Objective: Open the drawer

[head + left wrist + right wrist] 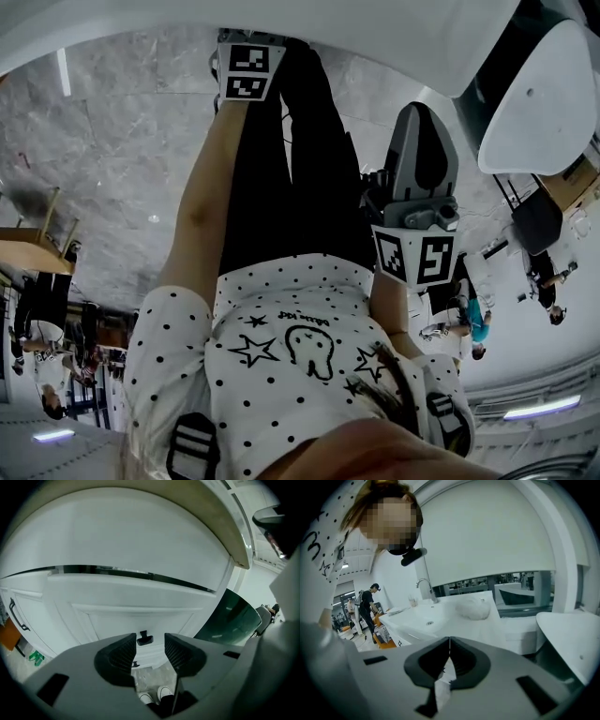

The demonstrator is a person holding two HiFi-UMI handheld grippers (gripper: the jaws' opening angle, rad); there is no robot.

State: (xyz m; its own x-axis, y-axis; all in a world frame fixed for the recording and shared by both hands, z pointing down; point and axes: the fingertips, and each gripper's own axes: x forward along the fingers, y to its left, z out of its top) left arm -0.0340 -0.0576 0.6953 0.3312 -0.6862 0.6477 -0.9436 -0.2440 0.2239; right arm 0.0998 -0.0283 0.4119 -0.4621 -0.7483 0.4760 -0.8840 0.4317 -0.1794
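Left tongs (150,645) wide apart, empty; handle (145,640) at 12 o'clock, untouched. Right tongs (449,645) closed, empty. Drawer (140,605) looks shut; we must grip, pull.

The drawer front (136,603) fills the middle of the left gripper view, tucked under the countertop (140,527) arching across the top; its handle (144,639) sits low centre, showing in the gap between the jaws of the left gripper (150,644), beyond them. A second handle (16,616) hangs at the far left edge. Over in the right gripper view, a faucet (429,590) stands left of centre behind the sink (417,616), with a person (369,604) further left.
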